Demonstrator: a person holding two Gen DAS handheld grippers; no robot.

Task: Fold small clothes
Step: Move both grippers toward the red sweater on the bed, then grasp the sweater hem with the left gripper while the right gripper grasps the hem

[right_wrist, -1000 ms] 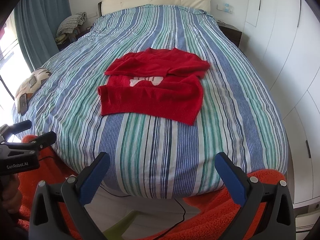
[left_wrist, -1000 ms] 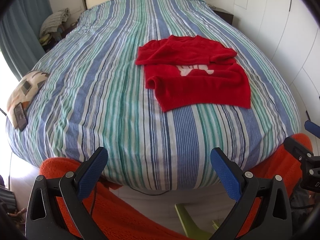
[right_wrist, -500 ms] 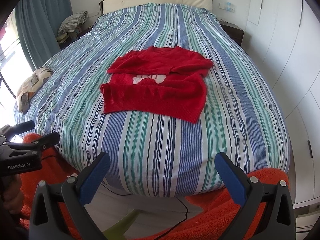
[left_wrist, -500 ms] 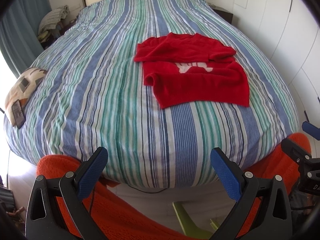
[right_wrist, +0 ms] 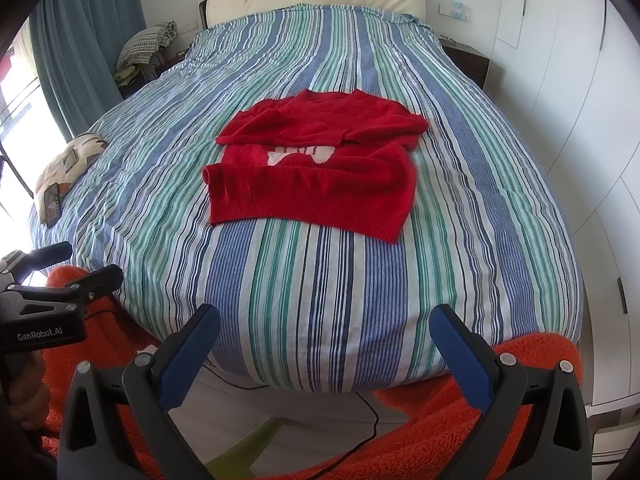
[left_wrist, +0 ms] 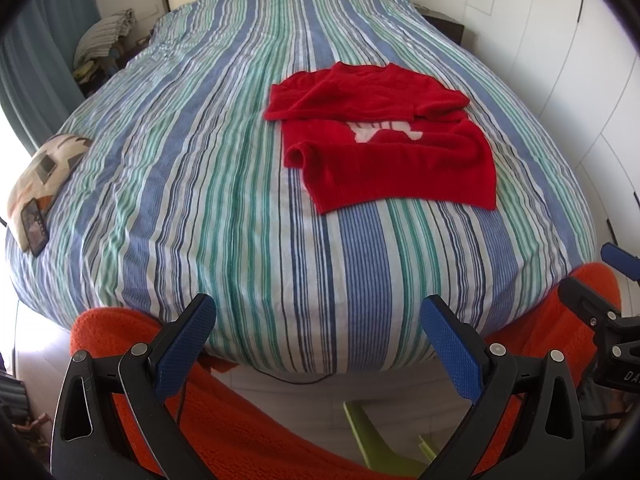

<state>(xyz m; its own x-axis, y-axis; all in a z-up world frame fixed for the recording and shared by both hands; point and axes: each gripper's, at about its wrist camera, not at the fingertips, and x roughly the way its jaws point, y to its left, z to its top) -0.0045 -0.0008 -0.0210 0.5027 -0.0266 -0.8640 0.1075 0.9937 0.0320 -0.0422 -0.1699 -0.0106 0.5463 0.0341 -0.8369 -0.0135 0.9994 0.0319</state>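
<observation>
Sweater lying on the bed, your grippers hanging off its foot edge

You are holding the left gripper (left_wrist: 318, 326) and the right gripper (right_wrist: 326, 334) side by side before the foot edge of the bed (right_wrist: 304, 304), both apart from it. The sweater (right_wrist: 316, 176) is lying on the cover toward the bed's right side, its sleeves lying across its far part. A pillow (right_wrist: 66, 164) is sitting at the left edge, a phone (right_wrist: 52, 202) resting on its near end.

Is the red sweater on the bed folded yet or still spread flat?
Partly folded. The red sweater has both sleeves turned in across its chest, half covering the white print, while the body below still lies flat at full length on the striped bed.
</observation>
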